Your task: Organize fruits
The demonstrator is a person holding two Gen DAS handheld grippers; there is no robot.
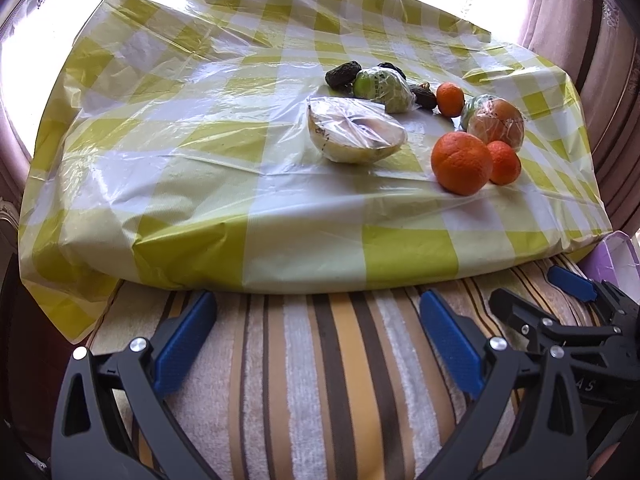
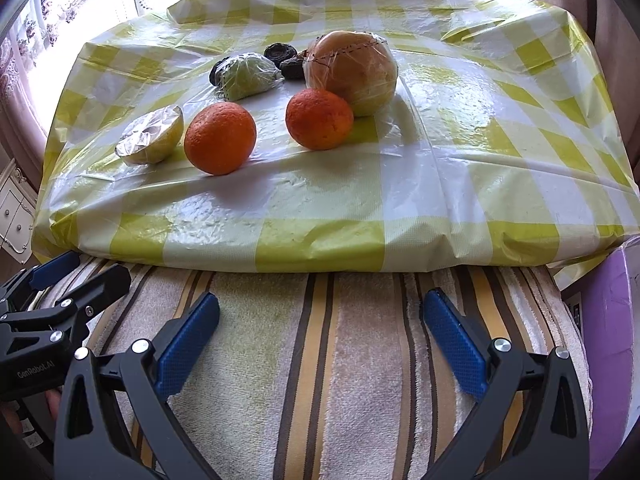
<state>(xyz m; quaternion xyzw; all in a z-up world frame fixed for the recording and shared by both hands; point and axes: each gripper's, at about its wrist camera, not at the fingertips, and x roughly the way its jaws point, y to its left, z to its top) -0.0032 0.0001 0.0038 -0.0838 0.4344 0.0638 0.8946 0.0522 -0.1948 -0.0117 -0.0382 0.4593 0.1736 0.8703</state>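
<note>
Fruits (image 2: 220, 138) on checked cloth (image 2: 460, 168), left gripper (image 1: 318, 340) and right gripper (image 2: 322, 338) level over striped towel (image 2: 360, 360), jaws apart

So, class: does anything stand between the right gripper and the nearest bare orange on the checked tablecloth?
Nothing visible does. The right gripper is open over the striped towel, and only bare yellow-and-white checked plastic tablecloth lies between it and the nearest round orange. The plastic-wrapped halved fruit sits off to the orange's left, clear of the path.

Wrapped green fruit (image 2: 249, 76) hides 1 dark fruit (image 2: 218, 72); purple box (image 2: 608, 340) cut off at right edge.
</note>
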